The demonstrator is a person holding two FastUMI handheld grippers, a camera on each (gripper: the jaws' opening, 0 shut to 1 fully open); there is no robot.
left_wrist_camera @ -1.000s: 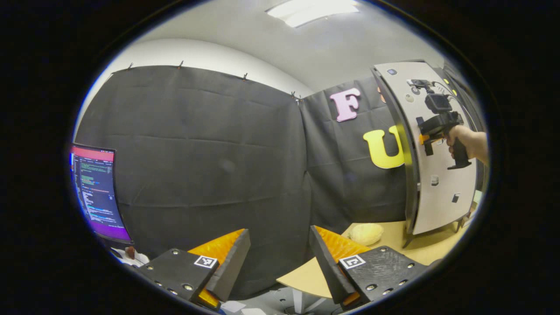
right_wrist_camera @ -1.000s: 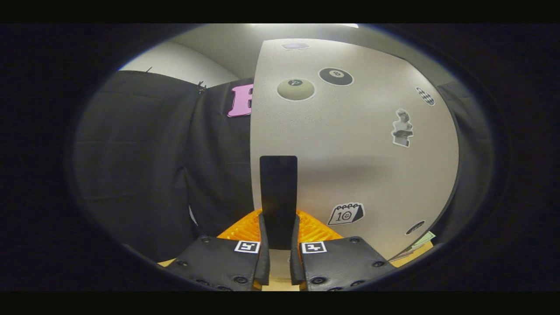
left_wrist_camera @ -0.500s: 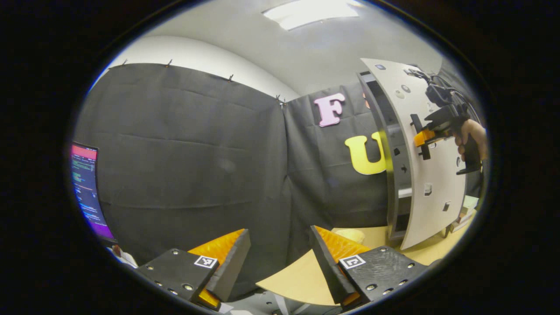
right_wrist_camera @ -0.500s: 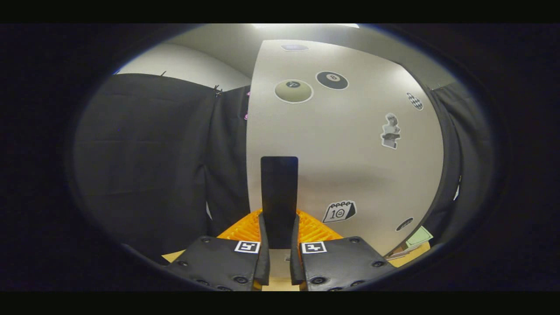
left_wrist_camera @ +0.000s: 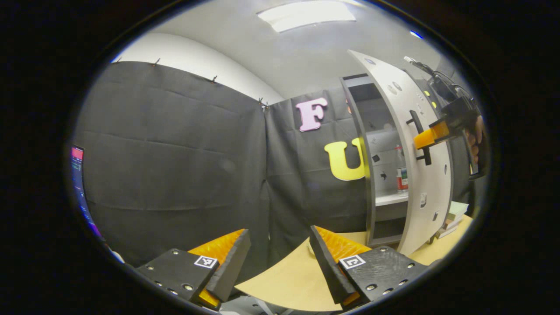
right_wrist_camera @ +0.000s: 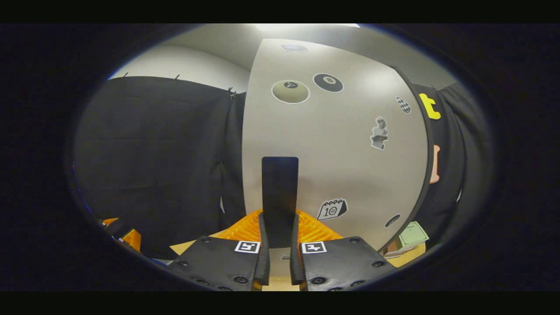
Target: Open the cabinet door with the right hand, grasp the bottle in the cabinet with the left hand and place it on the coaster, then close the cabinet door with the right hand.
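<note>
With right gripper (right_wrist_camera: 280, 262) fingers clamped on door handle (right_wrist_camera: 280, 197), swing door (right_wrist_camera: 332, 148) wider along its arc; left gripper (left_wrist_camera: 280, 258), fingers spread, free to reach bottle (left_wrist_camera: 401, 175).

Cabinet door (left_wrist_camera: 431, 144) stands ajar — bottle (left_wrist_camera: 401, 175) on the shelf (left_wrist_camera: 390, 199) inside.

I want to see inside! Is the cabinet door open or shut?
Open. The cabinet door stands swung away, the right gripper clamps its handle, and the bottle shows on a shelf.

Smooth, faintly glossy cabinet door (right_wrist_camera: 350, 144) – matt black handle (right_wrist_camera: 280, 192), creased cloth wall (left_wrist_camera: 175, 144), smooth wood-look table (left_wrist_camera: 288, 280)
</note>
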